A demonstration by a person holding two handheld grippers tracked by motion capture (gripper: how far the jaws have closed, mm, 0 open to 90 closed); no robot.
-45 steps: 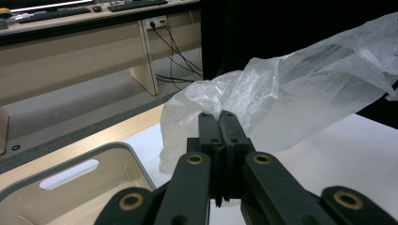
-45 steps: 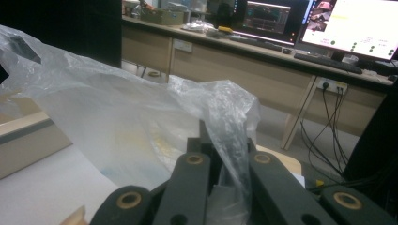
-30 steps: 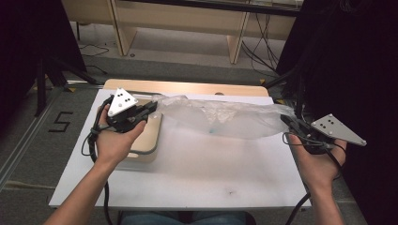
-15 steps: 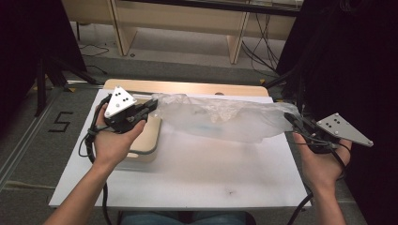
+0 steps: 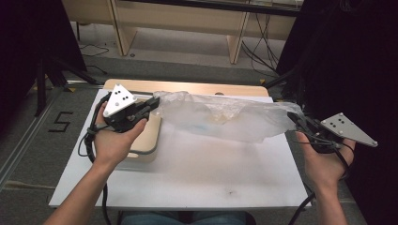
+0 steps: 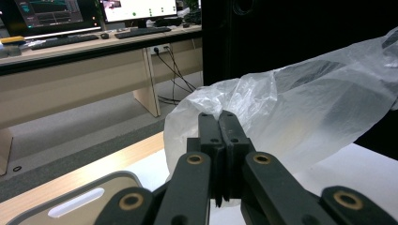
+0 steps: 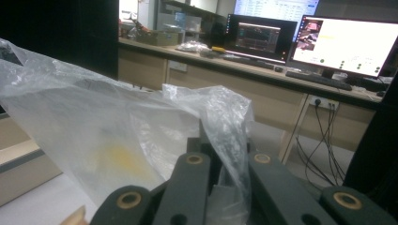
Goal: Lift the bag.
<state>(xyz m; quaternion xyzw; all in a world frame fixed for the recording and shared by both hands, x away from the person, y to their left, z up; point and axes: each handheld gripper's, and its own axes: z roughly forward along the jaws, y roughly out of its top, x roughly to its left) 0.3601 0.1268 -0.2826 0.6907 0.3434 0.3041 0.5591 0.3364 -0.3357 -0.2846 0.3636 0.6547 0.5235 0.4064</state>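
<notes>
Both grippers pinch one clear plastic bag and hold it stretched above the white table.

Left gripper: jaws pressed together, clamped on the bag's left end. In the left gripper view the two black jaws meet with no gap and the film bunches out just past their tips. The gripper sits over the beige tray at the table's left side; the person's left hand wraps the body from below.

Right gripper: jaws closed on the bag's right end, just past the table's right edge. In the right gripper view crumpled film drapes over the jaw tips and hides the contact line, but the jaws stand together. The right hand cups it from below.

The bag hangs between the two grippers, off the table, sagging slightly in the middle, across the table's far half. A faint yellowish patch shows in the film.
</notes>
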